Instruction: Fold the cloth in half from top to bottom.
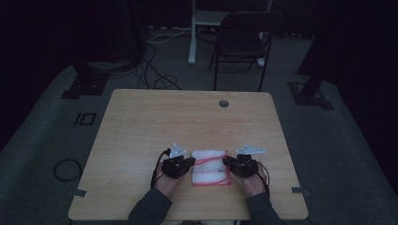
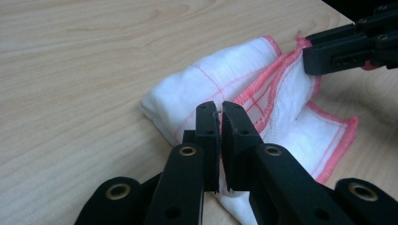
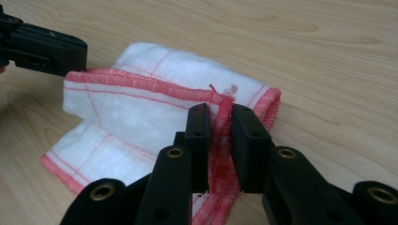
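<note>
A white cloth with a red hem and thin red lines (image 1: pixel 211 168) lies folded on the wooden table (image 1: pixel 178 122) near its front edge. My left gripper (image 1: pixel 190 162) sits at the cloth's left side. Its jaws pinch a thin edge of the cloth (image 2: pixel 211 84), with my left gripper (image 2: pixel 220 110) almost fully closed. My right gripper (image 1: pixel 226 161) is at the cloth's right side. In the right gripper view the red hem of the cloth (image 3: pixel 141 103) runs between the pads of my right gripper (image 3: pixel 219 112) and is gripped there. Each gripper view also shows the other gripper's black jaw at the cloth's far end.
A round cable hole (image 1: pixel 224 103) sits near the table's far edge. Beyond the table stand a dark chair (image 1: pixel 241 42) and a white desk leg (image 1: pixel 192 33). Cables lie on the dim floor, with a coil (image 1: pixel 67 168) at the left.
</note>
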Action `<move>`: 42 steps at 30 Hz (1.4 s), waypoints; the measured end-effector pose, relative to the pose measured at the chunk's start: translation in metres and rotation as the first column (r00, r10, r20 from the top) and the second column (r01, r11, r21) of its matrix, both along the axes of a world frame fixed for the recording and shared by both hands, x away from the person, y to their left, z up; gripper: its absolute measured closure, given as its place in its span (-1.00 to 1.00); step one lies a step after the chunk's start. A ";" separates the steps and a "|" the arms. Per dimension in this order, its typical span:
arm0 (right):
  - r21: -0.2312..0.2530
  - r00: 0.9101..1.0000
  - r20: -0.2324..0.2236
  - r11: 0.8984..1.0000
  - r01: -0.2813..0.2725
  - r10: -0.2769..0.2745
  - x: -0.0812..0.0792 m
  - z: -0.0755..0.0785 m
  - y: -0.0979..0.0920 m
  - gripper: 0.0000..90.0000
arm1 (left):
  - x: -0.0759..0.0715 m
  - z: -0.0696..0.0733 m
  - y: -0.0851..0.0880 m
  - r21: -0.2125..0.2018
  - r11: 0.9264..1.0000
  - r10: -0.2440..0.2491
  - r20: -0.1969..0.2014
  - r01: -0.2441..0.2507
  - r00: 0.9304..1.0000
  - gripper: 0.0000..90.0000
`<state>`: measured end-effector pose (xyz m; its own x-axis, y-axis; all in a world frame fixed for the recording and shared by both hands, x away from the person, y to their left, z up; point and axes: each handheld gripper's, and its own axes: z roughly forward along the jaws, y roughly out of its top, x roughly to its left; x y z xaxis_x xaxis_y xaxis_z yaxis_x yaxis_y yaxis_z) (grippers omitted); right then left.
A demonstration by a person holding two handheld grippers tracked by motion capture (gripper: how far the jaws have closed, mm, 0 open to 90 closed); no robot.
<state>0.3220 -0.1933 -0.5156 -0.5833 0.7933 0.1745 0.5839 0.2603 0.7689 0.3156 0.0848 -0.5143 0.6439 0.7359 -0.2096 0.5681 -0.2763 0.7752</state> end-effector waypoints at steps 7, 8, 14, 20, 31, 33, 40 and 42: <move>0.015 1.000 0.004 1.000 -0.022 0.022 -0.009 0.001 -0.002 0.69 | -0.012 -0.006 0.000 0.008 1.000 -0.013 -0.002 0.013 1.000 0.91; 0.015 1.000 0.004 1.000 -0.022 0.022 -0.009 0.001 -0.002 0.69 | -0.012 -0.006 0.000 0.008 1.000 -0.013 -0.002 0.013 1.000 0.91; 0.042 0.999 0.039 0.999 0.005 -0.006 -0.016 0.007 -0.013 0.63 | -0.020 -0.012 0.000 0.010 0.999 -0.031 -0.007 0.031 0.999 0.89; 0.054 0.999 0.049 0.998 0.021 -0.023 -0.016 0.009 -0.018 0.61 | -0.030 -0.011 0.000 0.004 0.999 -0.054 0.001 0.054 0.999 0.84; 0.058 0.998 0.052 0.998 0.021 -0.024 -0.015 0.009 -0.018 0.62 | -0.037 -0.007 0.004 0.009 0.998 -0.063 0.013 0.062 0.998 0.83; 0.060 0.998 0.051 0.998 0.022 -0.025 -0.015 0.008 -0.018 0.62 | -0.037 -0.007 0.005 0.008 0.998 -0.060 0.013 0.060 0.998 0.83; 0.064 0.998 0.051 0.998 0.027 -0.030 -0.014 0.008 -0.019 0.62 | -0.038 -0.009 0.006 0.010 0.998 -0.058 0.012 0.058 0.998 0.83; 0.065 0.998 0.051 0.998 0.026 -0.030 -0.014 0.008 -0.019 0.62 | -0.038 -0.009 0.006 0.010 0.998 -0.058 0.012 0.058 0.998 0.83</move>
<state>0.3076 -0.2121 -0.5080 -0.5706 0.7977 0.1951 0.5489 0.1937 0.8131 0.2777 0.0907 -0.5235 0.6878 0.6993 -0.1947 0.5418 -0.3160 0.7789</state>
